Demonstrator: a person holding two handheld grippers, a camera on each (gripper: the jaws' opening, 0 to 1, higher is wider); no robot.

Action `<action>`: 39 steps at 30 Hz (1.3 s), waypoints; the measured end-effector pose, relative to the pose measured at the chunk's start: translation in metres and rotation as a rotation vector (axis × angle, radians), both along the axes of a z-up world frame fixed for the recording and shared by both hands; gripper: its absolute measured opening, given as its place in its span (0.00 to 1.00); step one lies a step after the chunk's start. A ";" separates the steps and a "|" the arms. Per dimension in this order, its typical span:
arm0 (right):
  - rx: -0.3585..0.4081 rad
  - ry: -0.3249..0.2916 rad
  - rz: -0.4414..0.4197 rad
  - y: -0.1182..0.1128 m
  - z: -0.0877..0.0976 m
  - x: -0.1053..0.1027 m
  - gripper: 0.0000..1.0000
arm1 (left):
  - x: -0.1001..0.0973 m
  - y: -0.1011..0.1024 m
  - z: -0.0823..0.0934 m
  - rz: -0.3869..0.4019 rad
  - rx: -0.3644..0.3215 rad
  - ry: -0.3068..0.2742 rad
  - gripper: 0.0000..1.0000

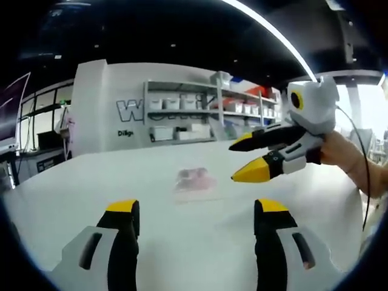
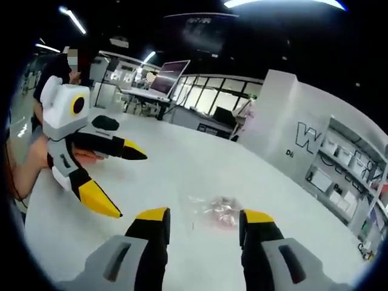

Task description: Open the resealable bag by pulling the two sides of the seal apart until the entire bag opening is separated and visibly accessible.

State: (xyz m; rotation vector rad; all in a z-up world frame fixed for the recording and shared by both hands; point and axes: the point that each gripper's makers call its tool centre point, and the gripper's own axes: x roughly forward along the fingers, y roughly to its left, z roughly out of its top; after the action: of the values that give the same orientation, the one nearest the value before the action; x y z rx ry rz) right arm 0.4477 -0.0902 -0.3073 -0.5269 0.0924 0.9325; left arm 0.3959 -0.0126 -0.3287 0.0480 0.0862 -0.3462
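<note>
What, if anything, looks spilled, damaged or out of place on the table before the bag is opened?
Nothing stands out. The resealable bag lies flat on the white table with pinkish contents inside, nothing spilled around it. Both the left gripper and right gripper hang open, apart from the bag.

The resealable bag point(image 1: 195, 180) is clear plastic with red and pink contents, lying mid-way across the white tabletop point(image 1: 182, 242). The left gripper point(image 1: 197, 209) and the right gripper point(image 2: 205, 217) have black jaws, yellow tips and grey-white bodies. White bins line the grey shelves point(image 1: 200, 112).
</note>
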 end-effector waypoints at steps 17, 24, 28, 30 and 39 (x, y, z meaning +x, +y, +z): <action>-0.053 0.011 0.015 0.012 -0.010 0.006 0.38 | 0.000 0.002 0.000 0.006 -0.007 0.001 0.76; -0.080 -0.001 0.021 0.017 -0.012 0.010 0.37 | 0.000 0.002 0.000 0.007 -0.002 -0.002 0.76; -0.093 -0.005 0.025 0.019 -0.014 0.012 0.36 | -0.001 0.002 0.000 0.006 0.000 -0.002 0.76; -0.102 -0.007 0.027 0.019 -0.015 0.012 0.36 | -0.001 0.002 0.000 0.006 0.001 -0.002 0.75; -0.126 -0.020 0.035 0.023 -0.017 0.012 0.34 | -0.001 0.002 -0.001 0.006 0.007 -0.003 0.75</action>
State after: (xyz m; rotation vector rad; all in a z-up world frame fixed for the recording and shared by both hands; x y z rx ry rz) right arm 0.4599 -0.0677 -0.3240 -0.6559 0.1243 0.9592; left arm 0.3944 -0.0108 -0.3296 0.0550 0.0845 -0.3395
